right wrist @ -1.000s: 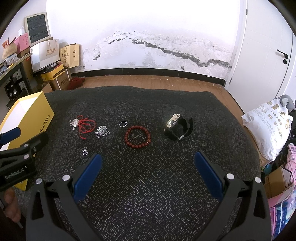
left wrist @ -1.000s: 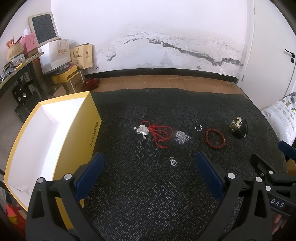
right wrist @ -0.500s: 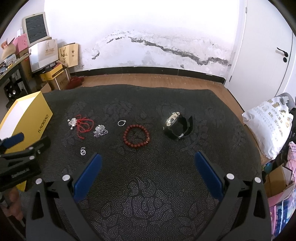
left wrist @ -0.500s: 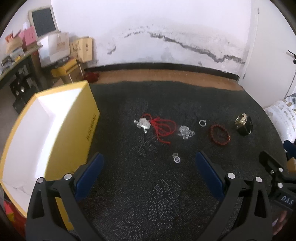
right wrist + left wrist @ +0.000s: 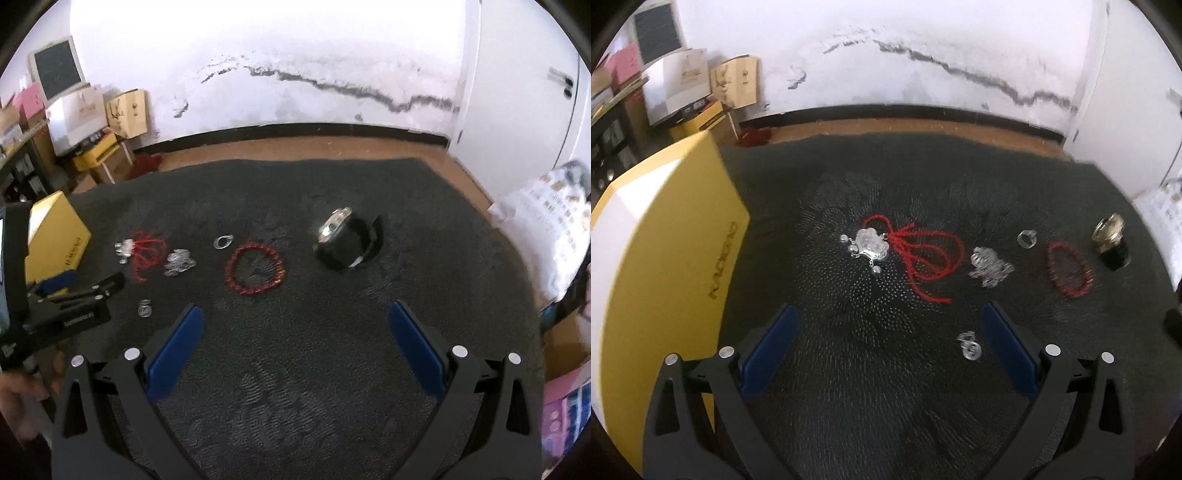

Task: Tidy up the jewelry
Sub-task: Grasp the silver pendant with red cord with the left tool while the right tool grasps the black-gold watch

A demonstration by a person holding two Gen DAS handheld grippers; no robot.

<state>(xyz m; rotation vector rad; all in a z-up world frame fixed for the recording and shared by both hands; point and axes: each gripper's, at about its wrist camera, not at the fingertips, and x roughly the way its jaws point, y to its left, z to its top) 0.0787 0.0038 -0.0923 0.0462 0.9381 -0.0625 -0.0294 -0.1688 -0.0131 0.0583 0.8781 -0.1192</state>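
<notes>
- My left hand-held gripper (image 5: pixel 886 354) hangs spread wide and empty above the dark patterned mat (image 5: pixel 871 413); my right hand-held gripper (image 5: pixel 295 350) is spread and empty too, low over the mat.
- The jewelry lies scattered on the mat: a silver pendant on red cord (image 5: pixel 871 245) straight ahead of my left, a small silver charm (image 5: pixel 969 345) just beside its right fingertip, then a silver chain heap (image 5: pixel 990 264), a ring (image 5: pixel 1027 238), a red bead bracelet (image 5: pixel 255 267) and a watch (image 5: pixel 341 240).
- The yellow box (image 5: pixel 646 258) stands open at the left edge.
- I judge the pendant is my left's target: straddle the silver body, not the loose cord, and close gently so the cord trails free.
</notes>
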